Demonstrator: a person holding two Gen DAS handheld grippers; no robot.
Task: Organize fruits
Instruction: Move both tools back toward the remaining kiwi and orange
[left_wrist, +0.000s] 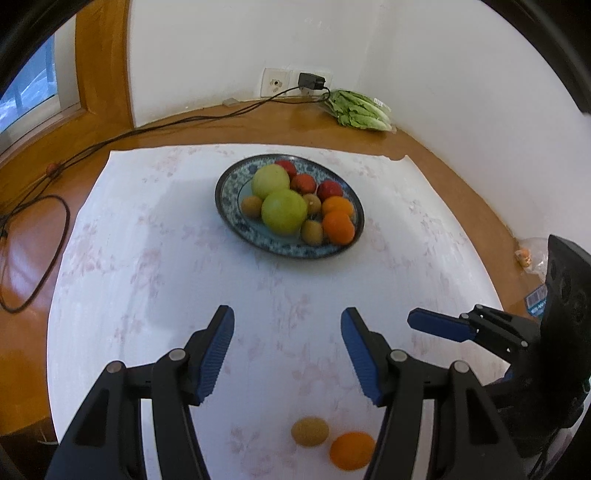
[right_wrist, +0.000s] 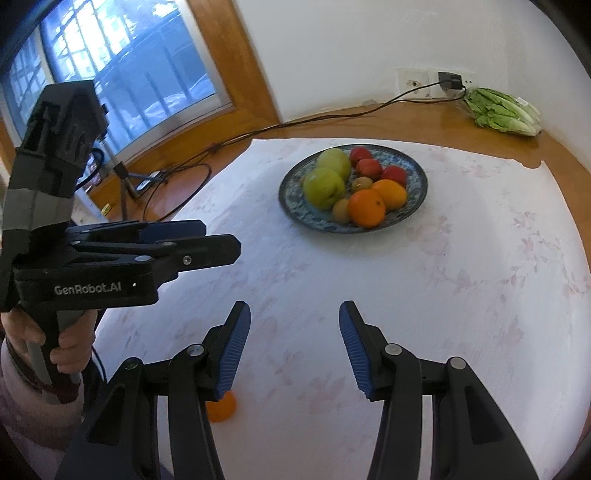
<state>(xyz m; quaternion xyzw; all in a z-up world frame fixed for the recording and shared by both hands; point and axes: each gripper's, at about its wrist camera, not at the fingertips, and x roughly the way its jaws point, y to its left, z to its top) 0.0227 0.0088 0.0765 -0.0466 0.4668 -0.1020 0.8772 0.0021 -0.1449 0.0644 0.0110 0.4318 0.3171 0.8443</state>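
Observation:
A blue patterned plate (left_wrist: 232, 216) (right_wrist: 415, 201) on the white cloth holds two green apples (left_wrist: 283, 211), three red fruits (left_wrist: 328, 189), two oranges (left_wrist: 338, 227) and several kiwis (left_wrist: 312, 230). A loose kiwi (left_wrist: 309, 431) and a loose orange (left_wrist: 351, 450) lie on the cloth near the front edge, below my left gripper (left_wrist: 287, 334), which is open and empty. My right gripper (right_wrist: 294, 332) is open and empty; the loose orange (right_wrist: 221, 408) shows under its left finger. The left gripper body (right_wrist: 155, 247) is at its left.
A white floral cloth (left_wrist: 147, 258) covers the wooden table (left_wrist: 37, 206). A bagged lettuce (left_wrist: 360, 109) (right_wrist: 502, 110) lies at the back by the wall socket with a plugged charger (left_wrist: 310, 80). A black cable (left_wrist: 110, 144) runs along the left. A window (right_wrist: 110, 74) is at the left.

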